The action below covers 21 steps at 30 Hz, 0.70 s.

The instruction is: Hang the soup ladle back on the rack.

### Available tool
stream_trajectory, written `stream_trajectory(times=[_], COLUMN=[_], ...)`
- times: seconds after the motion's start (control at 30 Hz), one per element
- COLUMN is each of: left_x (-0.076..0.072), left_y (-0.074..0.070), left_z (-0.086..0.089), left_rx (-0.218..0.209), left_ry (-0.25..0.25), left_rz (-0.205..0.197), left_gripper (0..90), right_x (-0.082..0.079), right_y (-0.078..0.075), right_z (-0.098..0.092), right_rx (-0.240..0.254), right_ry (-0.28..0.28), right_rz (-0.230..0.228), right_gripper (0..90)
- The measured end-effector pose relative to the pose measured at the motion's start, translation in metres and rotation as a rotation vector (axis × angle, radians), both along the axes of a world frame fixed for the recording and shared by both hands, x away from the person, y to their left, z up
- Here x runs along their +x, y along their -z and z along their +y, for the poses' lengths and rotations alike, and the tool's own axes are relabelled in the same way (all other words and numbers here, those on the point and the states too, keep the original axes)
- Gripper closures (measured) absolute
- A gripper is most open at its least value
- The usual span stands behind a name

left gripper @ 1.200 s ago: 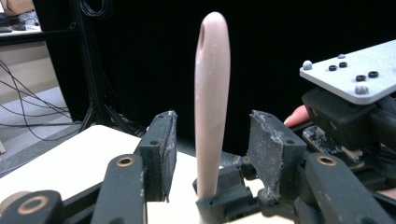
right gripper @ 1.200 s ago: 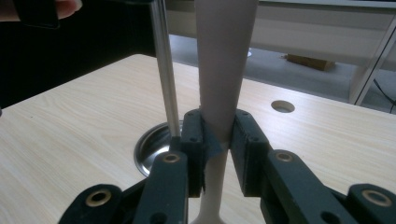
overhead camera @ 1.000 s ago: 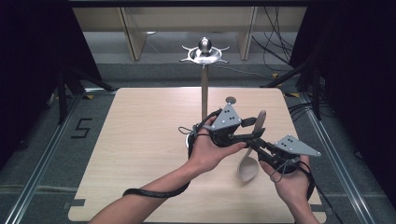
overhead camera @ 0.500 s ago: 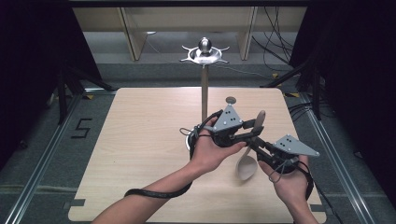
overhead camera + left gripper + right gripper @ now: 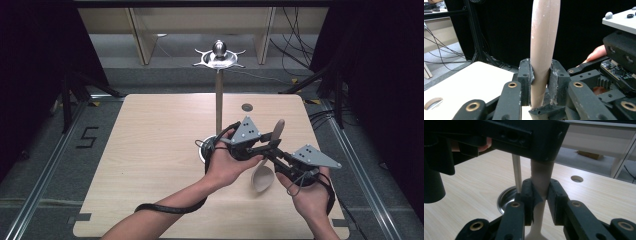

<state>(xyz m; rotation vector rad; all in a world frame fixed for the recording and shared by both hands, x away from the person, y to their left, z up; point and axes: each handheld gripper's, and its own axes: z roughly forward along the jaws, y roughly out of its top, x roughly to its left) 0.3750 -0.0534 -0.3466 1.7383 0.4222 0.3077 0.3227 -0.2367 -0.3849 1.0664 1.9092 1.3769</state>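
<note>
Thing in hand: a pale wooden spoon [image 5: 267,162], held off the worktop [image 5: 150,150] between the two grippers, just in front of the stand's round base [image 5: 206,149].
Long axis: the spoon runs from its bowl, low and toward the person, up and away to the handle tip; in the left gripper view the handle [image 5: 544,50] rises straight out of the fingers, so the axis lies across the closing direction of the pads.
Left gripper [image 5: 267,146]: its fingers [image 5: 525,75] have just been closing and now clench the handle, one pad on each side, on the stretch nearer the tip.
Right gripper [image 5: 280,161]: its fingers [image 5: 527,195] are clamped on the handle too, lower down, at the narrow neck just above the bowl [image 5: 535,233].
Relation between grips: both sets of fingers sit on the same handle, the left just beyond the right along the axis and close to touching; the left gripper's body hangs directly over the right fingers in the right gripper view.
Nearer hand: neither; both already hold it.
Stand: the hanger rack [image 5: 219,55] tops a thin pole [image 5: 517,173], which rises beyond and left of the right fingers.
Judgement: this looks like a handover, so one grip should loosen before the spoon can travel.
</note>
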Motion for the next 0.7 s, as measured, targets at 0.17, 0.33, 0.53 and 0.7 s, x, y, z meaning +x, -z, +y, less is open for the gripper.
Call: stream_trajectory(times=[0.17,0.33,0.53,0.7], left_x=[0.002,0.006,0.01,0.012], left_y=[-0.002,-0.005,-0.01,-0.013], left_z=[0.002,0.005,0.011,0.017], left_rx=[-0.007,-0.005,-0.005,0.002], left_ry=[-0.017,-0.061,-0.124,-0.178], left_rz=[0.022,0.014,0.02,0.001], left_gripper=[74.3,74.4,74.4,74.3], right_x=[0.0,-0.004,-0.015,-0.018], right_y=[-0.003,-0.005,0.007,0.016], right_z=[-0.001,-0.003,-0.014,-0.022], right_rx=[0.007,-0.016,-0.008,0.004], right_ry=[-0.018,-0.013,0.02,0.028], right_rz=[-0.027,-0.055,0.009,0.034], right_gripper=[65.5,54.6,47.5,46.4])
